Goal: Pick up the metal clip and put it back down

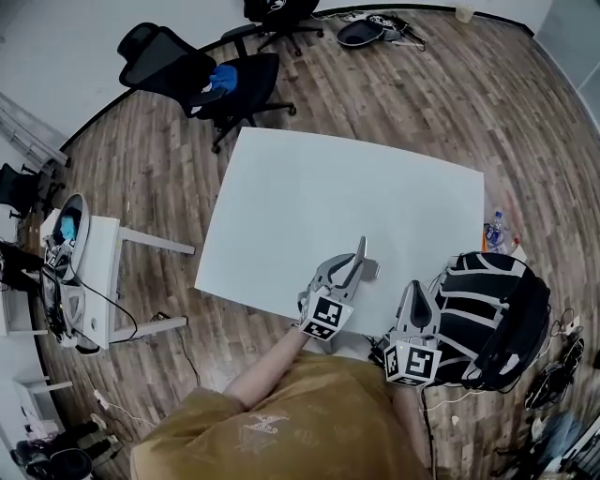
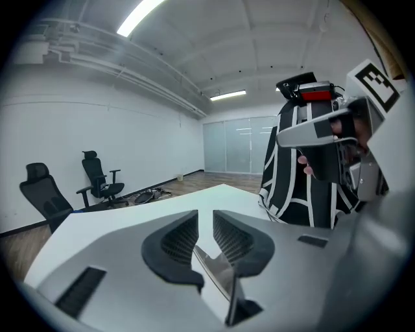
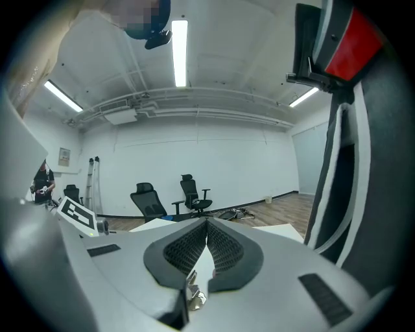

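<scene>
Apparently pre-pick: left grey gripper slightly ajar, empty; right grey gripper closed, empty. No metal clip visible; locate it first.

Two grippers are shown, the left gripper and the right gripper, at one white table. Also counted: two black office chairs, a nearer chair and a farther chair, one side table, one striped black-and-white object.

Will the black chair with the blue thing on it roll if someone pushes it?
Probably: the black chair has a star-shaped base on smooth wooden floor, so it likely glides. Pushed high on its tall back, it might tip. The blue thing on its seat could slide off.
</scene>
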A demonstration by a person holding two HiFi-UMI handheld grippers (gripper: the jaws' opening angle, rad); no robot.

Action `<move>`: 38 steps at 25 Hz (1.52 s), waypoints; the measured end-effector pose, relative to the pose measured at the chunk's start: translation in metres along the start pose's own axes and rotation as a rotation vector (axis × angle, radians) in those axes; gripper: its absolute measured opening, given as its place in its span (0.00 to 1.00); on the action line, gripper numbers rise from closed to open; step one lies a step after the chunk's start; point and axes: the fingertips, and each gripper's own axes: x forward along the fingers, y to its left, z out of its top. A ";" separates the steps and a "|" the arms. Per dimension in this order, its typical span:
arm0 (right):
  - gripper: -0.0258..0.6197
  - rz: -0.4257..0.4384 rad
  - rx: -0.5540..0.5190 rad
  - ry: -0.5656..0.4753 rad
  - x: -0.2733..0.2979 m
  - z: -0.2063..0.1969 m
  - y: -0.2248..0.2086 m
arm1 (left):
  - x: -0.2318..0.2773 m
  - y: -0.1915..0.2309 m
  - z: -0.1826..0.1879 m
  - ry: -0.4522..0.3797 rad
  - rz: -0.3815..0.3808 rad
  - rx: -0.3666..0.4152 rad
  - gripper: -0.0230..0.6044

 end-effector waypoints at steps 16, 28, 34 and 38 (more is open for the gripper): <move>0.05 -0.022 0.050 0.098 0.018 -0.034 0.004 | 0.044 -0.034 -0.073 0.154 -0.197 0.021 0.36; 0.05 -0.041 0.054 0.129 0.022 -0.045 0.006 | 0.060 -0.055 -0.107 0.284 -0.247 0.106 0.46; 0.05 -0.044 0.049 0.132 0.027 -0.044 0.007 | 0.068 -0.054 -0.115 0.318 -0.210 0.131 0.46; 0.05 -0.052 0.048 0.133 0.028 -0.044 0.006 | 0.077 -0.053 -0.118 0.336 -0.188 0.122 0.46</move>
